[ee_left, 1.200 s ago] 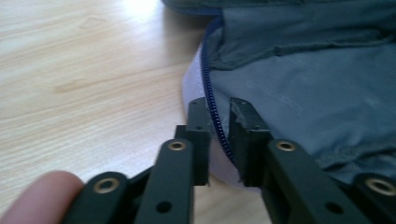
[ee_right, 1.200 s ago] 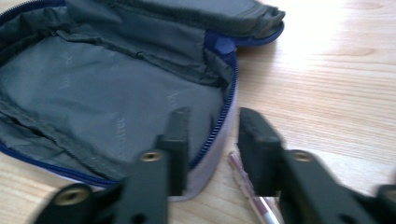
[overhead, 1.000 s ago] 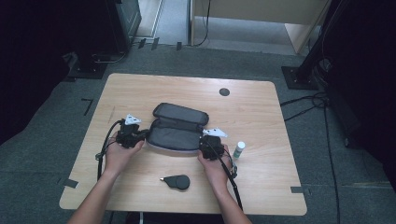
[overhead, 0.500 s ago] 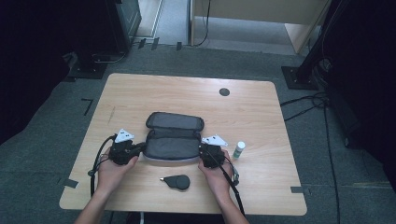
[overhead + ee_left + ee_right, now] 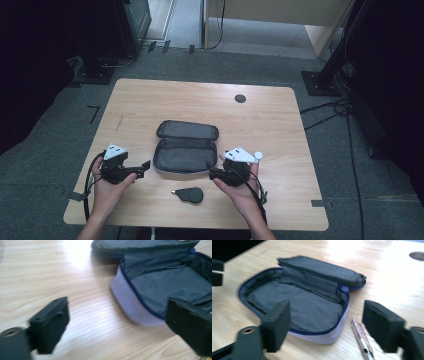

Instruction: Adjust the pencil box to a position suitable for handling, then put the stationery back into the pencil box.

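Lying beside open pouch (image 5: pixel 185 150) — pen (image 5: pixel 361 340), dark mouse-like object (image 5: pixel 190 194) nearer edge.

Glare is being thrown across the wooden table (image 5: pixel 77 252) in both gripper views, where the far grain is being washed out to white. The black jaws are being smeared by motion blur, and the pouch (image 5: pixel 307 302) is being rendered soft. In the high view, the surroundings are being left dim.
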Tool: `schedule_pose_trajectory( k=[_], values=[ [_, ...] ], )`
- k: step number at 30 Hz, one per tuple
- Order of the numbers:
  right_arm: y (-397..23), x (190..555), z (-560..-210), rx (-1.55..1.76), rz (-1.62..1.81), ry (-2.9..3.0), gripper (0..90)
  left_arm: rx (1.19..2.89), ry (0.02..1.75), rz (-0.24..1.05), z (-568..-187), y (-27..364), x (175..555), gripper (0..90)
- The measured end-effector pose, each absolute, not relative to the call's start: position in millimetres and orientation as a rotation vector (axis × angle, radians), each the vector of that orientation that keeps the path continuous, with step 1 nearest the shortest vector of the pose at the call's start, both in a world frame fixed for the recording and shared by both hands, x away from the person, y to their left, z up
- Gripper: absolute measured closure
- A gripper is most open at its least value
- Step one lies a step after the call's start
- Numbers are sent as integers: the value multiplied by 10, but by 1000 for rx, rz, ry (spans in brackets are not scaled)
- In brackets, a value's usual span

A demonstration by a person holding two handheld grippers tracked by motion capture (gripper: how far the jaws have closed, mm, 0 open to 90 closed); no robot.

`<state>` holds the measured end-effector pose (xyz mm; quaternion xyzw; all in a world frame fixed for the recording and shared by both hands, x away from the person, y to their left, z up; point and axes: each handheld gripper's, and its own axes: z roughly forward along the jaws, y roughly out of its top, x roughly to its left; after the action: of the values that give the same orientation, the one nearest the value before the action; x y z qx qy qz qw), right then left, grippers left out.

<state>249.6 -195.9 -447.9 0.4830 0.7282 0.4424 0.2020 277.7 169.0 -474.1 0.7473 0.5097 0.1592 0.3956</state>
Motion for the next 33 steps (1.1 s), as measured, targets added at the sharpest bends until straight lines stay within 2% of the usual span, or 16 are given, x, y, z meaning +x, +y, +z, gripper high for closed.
schedule_pose_trajectory(
  k=[7, 11, 18, 21, 29, 33],
  values=[
    [-2235, 2305, -4219, 1271, 1269, 2003, 44, 1914, 1388, 443, -4926, 1862, 2684, 0],
    [-2491, 2268, -4149, 1318, 1246, 1934, 47, 1977, 1409, 474, -5048, 1893, 2659, 0],
    [-2881, 2285, -4183, 1416, 1179, 1838, 153, 2035, 1413, 545, -5149, 1902, 2641, 0],
    [-3009, 2282, -4192, 1423, 1144, 1805, 243, 2046, 1414, 555, -5176, 1899, 2642, 0],
    [-3174, 2335, -4281, 1455, 1146, 1818, 357, 2040, 1397, 566, -5192, 1902, 2633, 0],
    [-3196, 2373, -4353, 1464, 1151, 1833, 369, 2052, 1379, 559, -5190, 1908, 2633, 0]
  ],
)
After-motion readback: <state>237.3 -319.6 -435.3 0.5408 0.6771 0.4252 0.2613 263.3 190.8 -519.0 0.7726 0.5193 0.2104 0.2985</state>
